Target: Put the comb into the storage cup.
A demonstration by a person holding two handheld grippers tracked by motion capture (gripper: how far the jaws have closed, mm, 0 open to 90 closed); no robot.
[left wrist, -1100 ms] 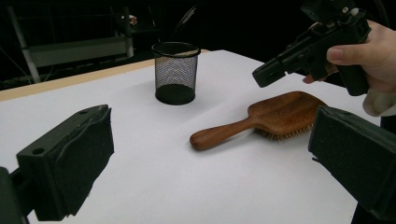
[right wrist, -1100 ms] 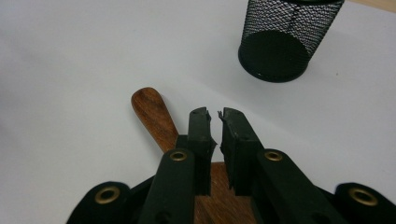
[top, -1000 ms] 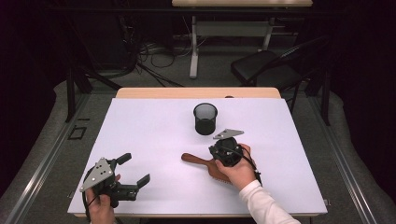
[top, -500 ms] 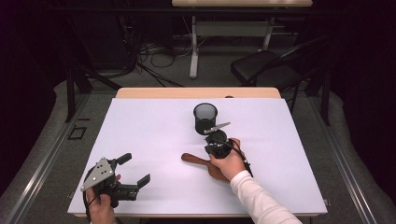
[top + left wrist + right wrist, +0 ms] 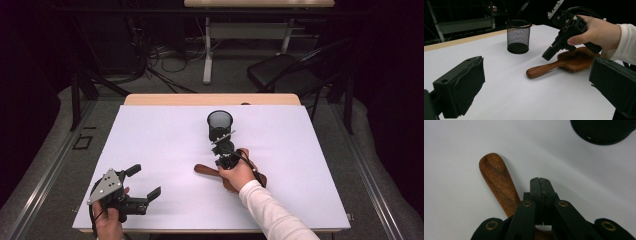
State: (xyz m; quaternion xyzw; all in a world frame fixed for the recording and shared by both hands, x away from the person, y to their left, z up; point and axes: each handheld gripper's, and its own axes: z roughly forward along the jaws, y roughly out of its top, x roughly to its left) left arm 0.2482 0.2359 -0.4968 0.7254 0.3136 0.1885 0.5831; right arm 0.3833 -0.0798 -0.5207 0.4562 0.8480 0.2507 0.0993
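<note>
Over the brush (image 5: 564,62), right gripper (image 5: 539,182) hovers with jaws together, nothing held; they must part to take the handle.

The left hand (image 5: 107,220) grips the black two-jaw left gripper (image 5: 144,186) low at the near left corner of the counter, its grey three-cornered plate facing up, its jaws standing wide apart and level. The right arm, in a white sleeve (image 5: 272,215), reaches forward from the lower right. The right hand (image 5: 239,172) holds the black right gripper (image 5: 548,53) tilted down, jaws pressed together with nothing between them.
</note>
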